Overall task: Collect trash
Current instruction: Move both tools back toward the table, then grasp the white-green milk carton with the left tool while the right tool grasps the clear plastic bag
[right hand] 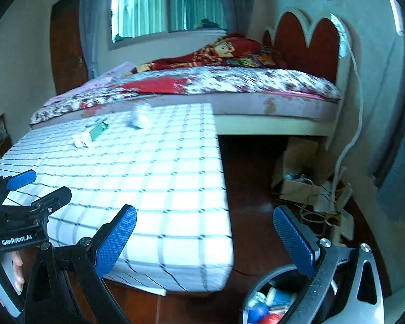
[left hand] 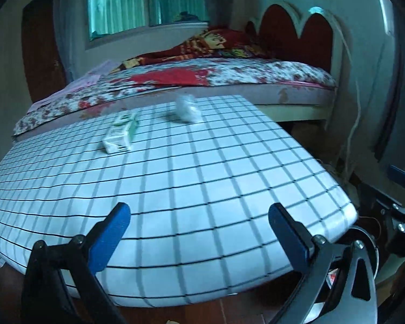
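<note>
A white and green carton [left hand: 120, 134] [right hand: 90, 132] lies flat on the far part of a checked white mattress [left hand: 191, 178] [right hand: 159, 189]. Just right of it sits a crumpled white wad [left hand: 186, 109] [right hand: 141, 116]. My left gripper [left hand: 198, 221] hangs open over the mattress's near edge, well short of both items, nothing between its blue pads. My right gripper [right hand: 204, 229] is open too, held past the mattress's right corner above the floor. Below it stands a dark bin [right hand: 272, 297] holding several colourful items. The left gripper [right hand: 19, 189] shows at the left of the right wrist view.
A bed [left hand: 229, 81] [right hand: 229, 91] with a floral cover and red headboard lies behind the mattress, under a window. Boxes, cables and a white cord [right hand: 345, 148] clutter the floor at the right wall. A hand [right hand: 2, 267] grips the left tool's handle. Red-brown floor [right hand: 251, 194] lies right of the mattress.
</note>
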`<state>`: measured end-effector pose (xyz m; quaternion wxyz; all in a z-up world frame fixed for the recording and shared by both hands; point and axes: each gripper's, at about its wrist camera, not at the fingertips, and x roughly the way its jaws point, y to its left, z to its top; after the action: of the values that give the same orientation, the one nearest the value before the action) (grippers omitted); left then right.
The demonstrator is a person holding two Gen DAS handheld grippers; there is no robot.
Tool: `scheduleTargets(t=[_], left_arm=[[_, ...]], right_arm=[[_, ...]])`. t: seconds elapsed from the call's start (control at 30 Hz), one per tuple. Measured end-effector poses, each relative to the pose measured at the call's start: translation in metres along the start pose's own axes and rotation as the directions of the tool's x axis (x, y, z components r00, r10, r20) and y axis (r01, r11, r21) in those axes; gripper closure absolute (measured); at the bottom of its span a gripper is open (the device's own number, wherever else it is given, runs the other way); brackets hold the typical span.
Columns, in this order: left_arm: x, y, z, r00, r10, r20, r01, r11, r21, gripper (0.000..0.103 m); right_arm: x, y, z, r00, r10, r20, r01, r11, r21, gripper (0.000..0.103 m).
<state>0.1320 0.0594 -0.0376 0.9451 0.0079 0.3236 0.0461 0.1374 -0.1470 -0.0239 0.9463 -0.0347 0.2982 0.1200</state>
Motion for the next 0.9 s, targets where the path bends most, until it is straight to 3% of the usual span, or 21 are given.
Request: scheduleTargets(t=[0.27,0.5,0.6,0.73,0.9], left_arm=[[0.015,0.070,0.019,0.997,0.076,-0.033,-0.079,0.994,-0.079,0.001],[0.048,0.097,0.034,0.993,0.104,-0.059,-0.109,0.990,-0.088,0.003],[0.069,0.109,0.045,0.992,0.096,-0.078,-0.104,0.990,-0.096,0.007],[0.109,0.118,0.060,0.988,0.107,-0.108,-0.116,0.990,-0.085,0.012],[0.160,0.137,0.080,0.985,0.088,-0.151,-0.108,0.985,-0.134,0.018]], right_arm=[[0.042,0.046,0.030,0.995,0.088,-0.049,-0.089,0.996,-0.023,0.001],[0.098,0.077,0.069,0.983,0.135,-0.128,-0.147,0.985,-0.089,0.001],[0.127,0.084,0.086,0.984,0.123,-0.130,-0.137,0.985,-0.109,0.001],[0.175,0.101,0.113,0.971,0.168,-0.171,-0.191,0.973,-0.129,0.001],[0.229,0.117,0.143,0.965,0.171,-0.197,-0.204,0.966,-0.160,0.001]])
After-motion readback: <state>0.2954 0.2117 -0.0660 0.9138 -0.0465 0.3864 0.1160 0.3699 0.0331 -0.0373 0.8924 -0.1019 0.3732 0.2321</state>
